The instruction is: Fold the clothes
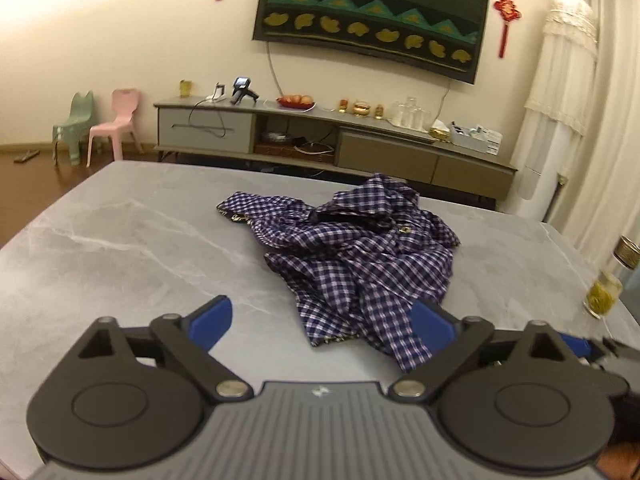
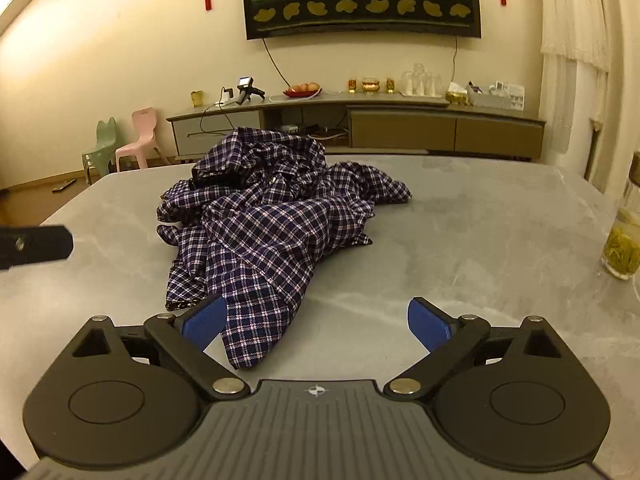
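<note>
Plaid shirt (image 1: 352,256), navy and white check, lies crumpled in a heap on the grey marbled surface (image 1: 120,248), toward the middle and far half; unfolded, fabric bunched in ridges, 1 loose end trailing toward the near edge. Left hand-held gripper (image 1: 322,322) released, its 2 blue fingers (image 1: 212,322) spread wide, low over the near side of the surface; trailing end of the shirt lies between and just ahead of them, right finger overlapping the cloth in view, contact cannot be told. Right hand-held gripper (image 2: 316,322) likewise released, blue fingers (image 2: 428,326) wide apart; the shirt (image 2: 264,216) sits ahead and left of center, its trailing end reaching down beside the left finger, which overlaps the fabric edge; right finger over bare surface (image 2: 480,232). Neither grips cloth. In the right wrist view a black part of the left hand-held gripper (image 2: 36,246) pokes in at the left edge. Glass jar (image 2: 622,240) with yellow-green contents stands at the right edge of the surface, well apart from the shirt; same jar (image 1: 602,294) in the left view. Beyond: low TV cabinet (image 1: 320,136) along the wall, cloth-covered screen (image 1: 372,16) above, pink chair (image 1: 118,124) and green chair (image 1: 76,126) on the floor at left.
</note>
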{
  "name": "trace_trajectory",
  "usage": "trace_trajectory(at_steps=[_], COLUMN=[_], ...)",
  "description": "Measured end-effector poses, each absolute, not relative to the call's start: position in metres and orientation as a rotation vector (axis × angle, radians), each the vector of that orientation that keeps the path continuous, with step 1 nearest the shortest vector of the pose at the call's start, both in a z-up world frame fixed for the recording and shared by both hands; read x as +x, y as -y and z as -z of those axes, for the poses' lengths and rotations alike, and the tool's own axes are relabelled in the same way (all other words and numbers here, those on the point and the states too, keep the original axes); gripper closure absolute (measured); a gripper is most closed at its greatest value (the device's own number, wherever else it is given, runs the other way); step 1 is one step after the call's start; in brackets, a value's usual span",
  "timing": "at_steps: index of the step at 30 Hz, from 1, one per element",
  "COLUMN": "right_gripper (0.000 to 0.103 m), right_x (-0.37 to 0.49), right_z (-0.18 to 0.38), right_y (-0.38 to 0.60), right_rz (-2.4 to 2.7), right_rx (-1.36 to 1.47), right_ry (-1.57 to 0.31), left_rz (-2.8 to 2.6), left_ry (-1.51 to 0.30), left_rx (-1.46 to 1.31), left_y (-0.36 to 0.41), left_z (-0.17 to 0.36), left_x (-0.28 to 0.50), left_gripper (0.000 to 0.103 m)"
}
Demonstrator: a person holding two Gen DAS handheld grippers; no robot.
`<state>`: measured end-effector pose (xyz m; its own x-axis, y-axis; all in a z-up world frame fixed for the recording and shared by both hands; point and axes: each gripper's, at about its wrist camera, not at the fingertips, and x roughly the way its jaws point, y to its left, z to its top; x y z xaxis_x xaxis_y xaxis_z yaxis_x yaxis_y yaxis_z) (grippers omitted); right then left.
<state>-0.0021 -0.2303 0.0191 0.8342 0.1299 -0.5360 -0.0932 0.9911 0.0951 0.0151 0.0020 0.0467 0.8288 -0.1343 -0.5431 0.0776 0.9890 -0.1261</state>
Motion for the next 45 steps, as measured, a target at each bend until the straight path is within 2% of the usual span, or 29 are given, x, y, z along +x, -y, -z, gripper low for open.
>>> trace_trajectory(at_steps=[10, 14, 17, 18, 19, 20, 21, 25, 28, 30, 32, 33, 34, 35, 36, 37, 38, 43, 45], right_gripper=[0.005, 0.001, 0.001, 0.005, 0.031, 0.091, 0.100, 0.099, 0.099, 0.099, 0.094, 0.094, 0.085, 0.062, 0.044, 0.012, 0.006, 0.006, 0.010], right_x=[0.020, 0.036, 0.064, 0.077, 0.091, 0.103, 0.111, 0.091, 0.055, 0.052, 0.058, 0.055, 0.051, 0.043, 0.038, 0.034, 0.035, 0.058, 0.059], right_z=[0.001, 0.005, 0.009, 0.012, 0.015, 0.016, 0.010, -0.065, -0.081, -0.050, -0.011, -0.011, -0.013, -0.026, -0.035, -0.044, -0.048, -0.028, -0.017], right_y=[0.221, 0.209, 0.194, 0.192, 0.189, 0.189, 0.193, 0.228, 0.250, 0.263, 0.282, 0.290, 0.296, 0.298, 0.296, 0.294, 0.289, 0.286, 0.287], right_rz=[-0.104, -0.139, -0.192, -0.220, -0.247, -0.263, -0.237, -0.217, -0.183, -0.105, 0.008, 0.033, 0.048, 0.027, 0.004, -0.018, -0.042, -0.091, -0.116], right_rx=[0.048, -0.017, -0.117, -0.129, -0.141, -0.150, -0.148, -0.057, -0.090, -0.179, -0.238, -0.213, -0.183, -0.144, -0.131, -0.125, -0.144, -0.188, -0.152], right_ry=[-0.625, -0.594, -0.571, -0.604, -0.637, -0.663, -0.662, -0.456, -0.457, -0.587, -0.714, -0.700, -0.674, -0.604, -0.546, -0.492, -0.462, -0.532, -0.593], left_rz=[0.161, 0.149, 0.160, 0.161, 0.140, 0.115, 0.097, 0.084, 0.106, 0.130, 0.153, 0.162, 0.171, 0.174, 0.172, 0.171, 0.171, 0.281, 0.321], left_ry=[-0.649, -0.684, -0.700, -0.688, -0.669, -0.651, -0.637, -0.602, -0.620, -0.644, -0.667, -0.669, -0.668, -0.662, -0.653, -0.639, -0.624, -0.570, -0.548], left_rx=[-0.039, -0.209, -0.336, -0.349, -0.344, -0.339, -0.346, -0.440, -0.448, -0.448, -0.449, -0.442, -0.433, -0.418, -0.402, -0.379, -0.353, -0.121, -0.034], left_y=[-0.008, -0.039, -0.062, -0.067, -0.073, -0.079, -0.085, -0.114, -0.116, -0.112, -0.108, -0.106, -0.102, -0.099, -0.095, -0.089, -0.082, -0.029, -0.007], left_z=[-0.016, 0.007, 0.013, 0.010, 0.007, 0.004, 0.001, -0.010, -0.009, -0.006, -0.004, -0.003, -0.003, -0.002, -0.002, -0.003, -0.003, -0.007, -0.005], left_x=[0.078, 0.098, 0.114, 0.117, 0.119, 0.120, 0.121, 0.117, 0.115, 0.117, 0.120, 0.120, 0.121, 0.121, 0.122, 0.124, 0.127, 0.150, 0.161], left_gripper=[0.001, 0.001, 0.001, 0.001, 0.001, 0.001, 0.001, 0.001, 0.001, 0.001, 0.001, 0.001, 0.001, 0.001, 0.001, 0.001, 0.001, 0.001, 0.001])
